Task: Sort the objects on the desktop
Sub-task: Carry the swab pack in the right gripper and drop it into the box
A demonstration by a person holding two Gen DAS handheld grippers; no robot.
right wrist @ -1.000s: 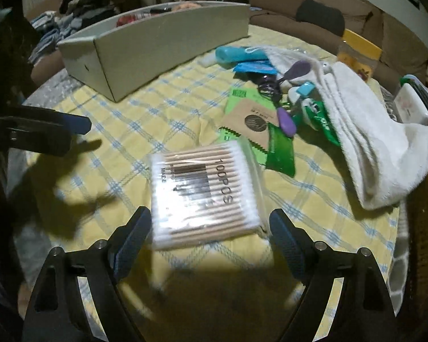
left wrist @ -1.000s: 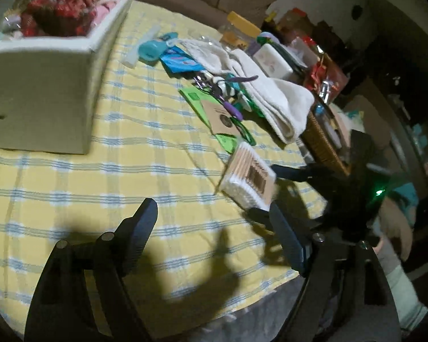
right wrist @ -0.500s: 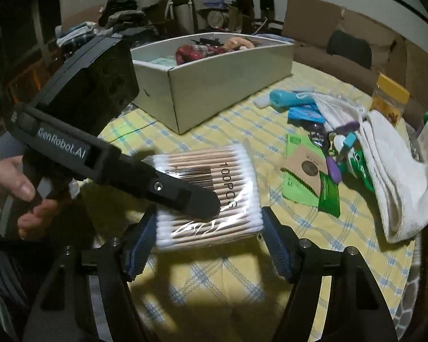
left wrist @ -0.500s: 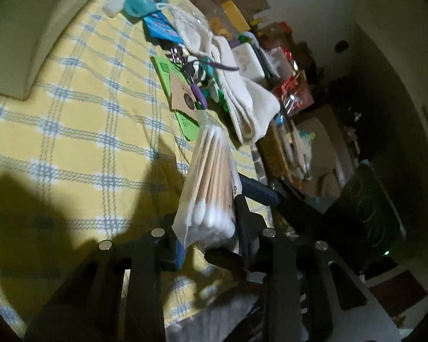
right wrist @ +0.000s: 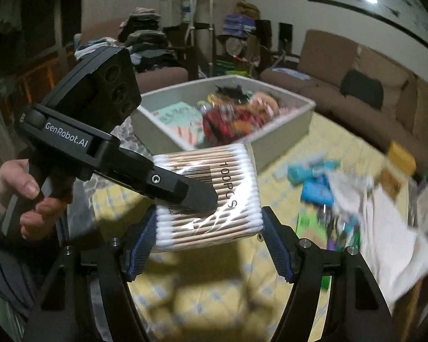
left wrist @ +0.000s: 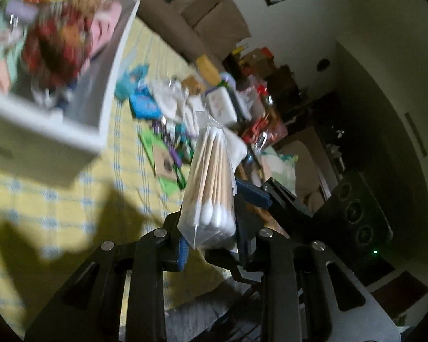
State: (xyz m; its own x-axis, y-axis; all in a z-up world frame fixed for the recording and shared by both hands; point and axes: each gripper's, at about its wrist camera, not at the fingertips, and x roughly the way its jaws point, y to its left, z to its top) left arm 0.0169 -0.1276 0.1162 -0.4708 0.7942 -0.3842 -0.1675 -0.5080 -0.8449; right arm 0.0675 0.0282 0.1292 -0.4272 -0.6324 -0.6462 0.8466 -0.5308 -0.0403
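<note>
Both the left hand-held gripper [left wrist: 211, 245] and the right hand-held gripper [right wrist: 207, 240] clamp the pack of cotton swabs [right wrist: 211, 196], held above the tabletop [right wrist: 211, 299] in front of the grey box [right wrist: 282, 139].

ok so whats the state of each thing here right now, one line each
pack of cotton swabs: sealed, off the table, gripped by both grippers
left hand-held gripper: shut on the pack's faces after just closing
right hand-held gripper: shut across the pack's ends
white box: open-topped, partly filled
white towel: crumpled on the tablecloth
</note>
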